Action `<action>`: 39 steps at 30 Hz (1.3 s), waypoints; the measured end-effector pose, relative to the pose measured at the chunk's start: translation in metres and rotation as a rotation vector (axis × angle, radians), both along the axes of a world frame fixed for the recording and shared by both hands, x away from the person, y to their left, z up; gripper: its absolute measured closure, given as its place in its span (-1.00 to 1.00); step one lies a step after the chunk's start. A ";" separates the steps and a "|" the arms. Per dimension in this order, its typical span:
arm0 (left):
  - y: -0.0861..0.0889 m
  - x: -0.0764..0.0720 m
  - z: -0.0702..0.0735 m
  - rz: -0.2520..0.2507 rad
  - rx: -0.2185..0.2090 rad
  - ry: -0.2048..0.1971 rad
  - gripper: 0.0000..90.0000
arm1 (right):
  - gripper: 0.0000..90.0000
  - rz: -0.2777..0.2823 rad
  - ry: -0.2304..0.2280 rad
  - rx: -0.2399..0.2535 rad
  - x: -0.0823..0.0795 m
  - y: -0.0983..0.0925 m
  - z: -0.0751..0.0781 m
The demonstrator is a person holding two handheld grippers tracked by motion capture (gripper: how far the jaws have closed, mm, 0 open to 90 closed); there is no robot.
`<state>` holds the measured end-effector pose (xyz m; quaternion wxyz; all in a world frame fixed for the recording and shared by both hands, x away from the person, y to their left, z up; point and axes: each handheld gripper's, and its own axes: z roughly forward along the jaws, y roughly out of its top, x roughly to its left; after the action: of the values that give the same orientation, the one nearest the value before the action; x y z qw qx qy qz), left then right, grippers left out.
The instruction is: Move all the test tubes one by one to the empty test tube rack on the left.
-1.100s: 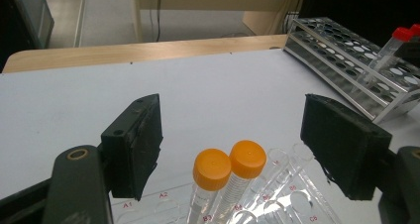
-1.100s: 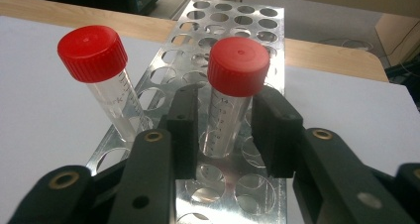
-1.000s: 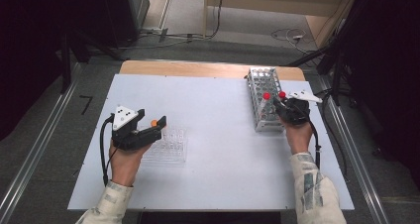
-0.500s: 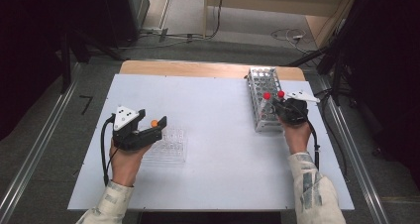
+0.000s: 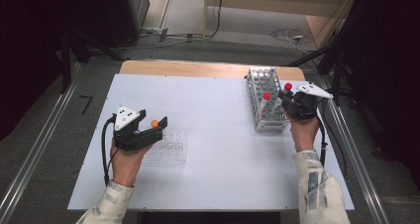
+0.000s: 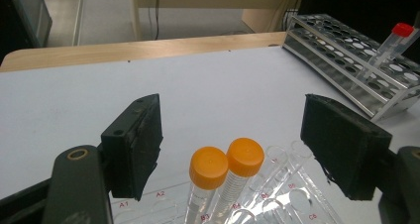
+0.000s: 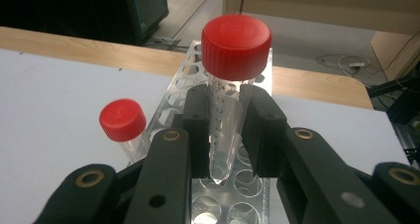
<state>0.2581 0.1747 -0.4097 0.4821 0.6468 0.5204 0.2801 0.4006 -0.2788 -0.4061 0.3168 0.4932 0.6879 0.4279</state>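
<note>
My right gripper (image 7: 225,130) is shut on a clear red-capped tube (image 7: 236,45), held upright just above the near end of a metal tube rack (image 7: 198,85). A second red-capped tube (image 7: 122,120) stands in that rack, to the left. In the high view the held tube (image 5: 288,86) is at the rack's (image 5: 257,80) right side, with the standing tube (image 5: 266,96) beside it. My left gripper (image 6: 233,115) is open wide over a clear plastic rack (image 6: 297,204). Two orange-capped tubes (image 6: 244,157) lean there between the jaws, untouched.
The white tabletop (image 5: 218,110) has a wooden strip (image 5: 198,68) along its far edge. The clear rack (image 5: 171,147) lies at the front left and the metal rack at the back right. A black cable (image 5: 105,149) trails from the left gripper.
The right gripper has lifted its red-capped tube slightly up and away from the metal rack. The left gripper has barely moved.
</note>
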 end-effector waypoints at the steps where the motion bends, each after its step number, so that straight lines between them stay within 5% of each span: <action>1: 0.000 0.000 0.000 0.003 -0.003 -0.001 -0.46 | 0.58 0.000 -0.009 0.006 -0.002 -0.002 0.004; 6: 0.000 0.000 0.000 0.002 -0.003 -0.001 -0.45 | 0.58 0.022 -0.048 0.046 -0.020 -0.005 0.020; 21: -0.002 -0.007 0.007 0.001 -0.012 -0.030 -0.46 | 0.58 0.139 -0.041 0.030 -0.050 0.014 0.036; 39: -0.011 -0.014 0.015 -0.036 -0.020 -0.051 -0.49 | 0.58 0.303 0.012 -0.018 -0.066 0.060 0.018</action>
<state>0.2444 0.1641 -0.3947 0.5066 0.6439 0.4990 0.2825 0.3348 -0.2192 -0.3886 0.2490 0.3835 0.7602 0.4615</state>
